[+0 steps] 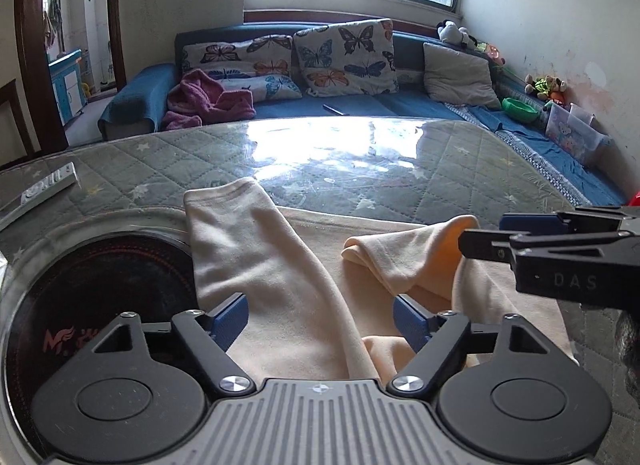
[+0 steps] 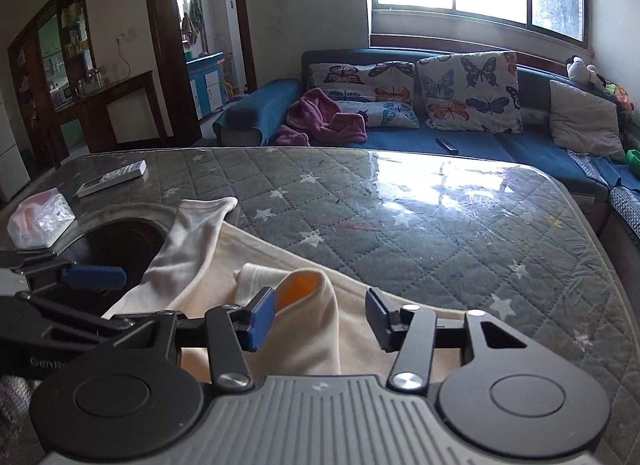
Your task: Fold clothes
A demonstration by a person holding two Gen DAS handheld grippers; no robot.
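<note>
Left wrist view: one cream garment of soft knit lies spread on the quilted, star-printed table cover, which sits under a glossy clear sheet. Two sleeves show: one long, flat and tube-shaped reaching over a round black cooktop, the other folded back on itself. The left gripper has its two blue ribbed pads wide apart, straddling the long sleeve's base without pressing it. One remote lies at the table's left edge.

Right wrist view: the same garment sits at the near table edge. The right gripper stands partly open, its two fingers either side of the folded sleeve's raised cuff, whose orange lining shows; the left pad is just beside the cloth, and no grip is visible. One tissue pack and one remote rest at the left. Two butterfly cushions lean on the blue sofa
</note>
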